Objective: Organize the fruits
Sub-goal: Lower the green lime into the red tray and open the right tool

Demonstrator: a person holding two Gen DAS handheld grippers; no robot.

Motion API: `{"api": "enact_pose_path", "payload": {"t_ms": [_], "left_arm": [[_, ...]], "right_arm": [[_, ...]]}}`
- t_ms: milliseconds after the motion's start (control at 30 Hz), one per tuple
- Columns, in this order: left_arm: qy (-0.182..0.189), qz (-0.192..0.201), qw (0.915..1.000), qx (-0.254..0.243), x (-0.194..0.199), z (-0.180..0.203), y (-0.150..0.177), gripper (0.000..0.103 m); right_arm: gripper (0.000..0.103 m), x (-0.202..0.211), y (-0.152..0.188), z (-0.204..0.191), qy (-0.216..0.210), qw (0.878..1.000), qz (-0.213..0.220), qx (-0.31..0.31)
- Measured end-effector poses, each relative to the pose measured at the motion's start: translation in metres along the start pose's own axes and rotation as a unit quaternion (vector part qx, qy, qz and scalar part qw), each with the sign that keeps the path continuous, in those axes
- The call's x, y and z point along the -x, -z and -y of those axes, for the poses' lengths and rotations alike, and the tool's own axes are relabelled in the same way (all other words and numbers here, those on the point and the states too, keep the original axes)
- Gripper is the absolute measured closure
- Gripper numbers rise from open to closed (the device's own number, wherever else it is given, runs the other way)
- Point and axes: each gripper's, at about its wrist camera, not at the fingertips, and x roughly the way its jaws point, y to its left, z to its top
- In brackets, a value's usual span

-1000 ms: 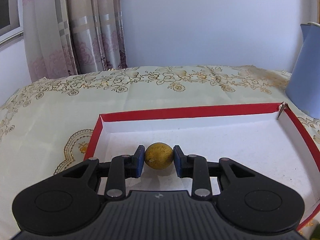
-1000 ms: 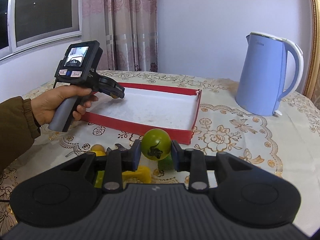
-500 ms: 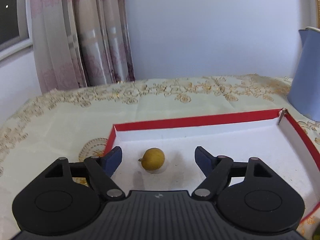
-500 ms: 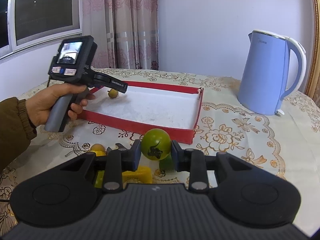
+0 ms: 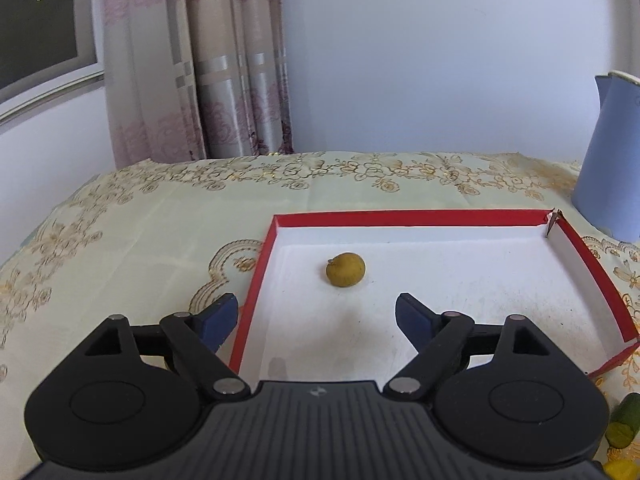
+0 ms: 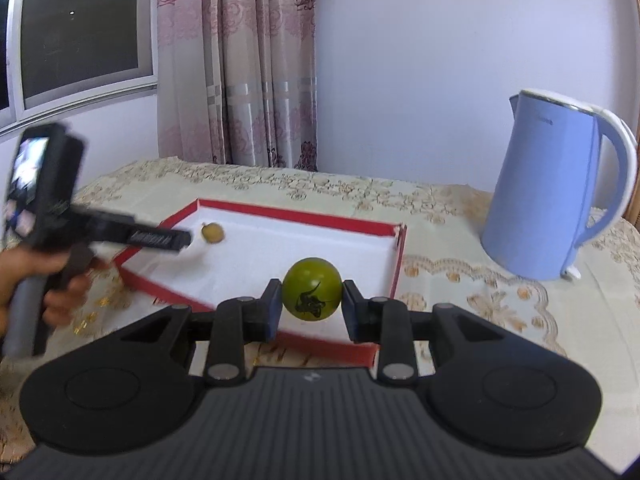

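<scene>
A small yellow-brown fruit (image 5: 345, 269) lies in the far left part of the red-rimmed white tray (image 5: 400, 217). My left gripper (image 5: 316, 316) is open and empty, raised above the tray's near left corner, short of the fruit. My right gripper (image 6: 307, 304) is shut on a green round fruit (image 6: 313, 295) with a dark mark, held above the tray's near edge (image 6: 336, 346). The small fruit (image 6: 212, 233) and the left gripper (image 6: 182, 239) also show in the right wrist view.
A blue electric kettle (image 6: 552, 188) stands right of the tray; its side shows in the left wrist view (image 5: 612, 160). Green and yellow fruit pieces (image 5: 622, 424) lie on the patterned tablecloth near the tray's right front corner. Curtain and wall stand behind the table.
My left gripper opened, let go of the small yellow-brown fruit in the tray, and drew back and up. My right gripper lifted the green fruit and moved it over the tray's near edge.
</scene>
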Motion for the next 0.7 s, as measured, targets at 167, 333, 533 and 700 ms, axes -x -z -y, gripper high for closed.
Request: {"api": "enact_pose_path", "payload": {"t_ms": [167,333,533,700], "left_arm": [[-0.014,-0.006,0.9999,-0.005,0.003,-0.003,0.007,0.016],[-0.013,-0.011,0.9999,0.000,0.006,-0.008,0.012,0.016],[-0.024,-0.015,0.9996,-0.002,0.005,-0.010,0.015,0.016],[-0.025,-0.018,0.9995,0.003,0.003,-0.015,0.015,0.016]], "right_arm": [[0.073,-0.020,-0.020,0.004,0.004,1.000,0.004,0.000],[0.073,-0.038,-0.038,0.007,0.005,1.000,0.005,-0.001],[0.073,-0.070,-0.051,0.014,0.007,1.000,-0.013,-0.008],[0.073,-0.109,-0.052,0.024,0.023,0.999,-0.045,-0.013]]}}
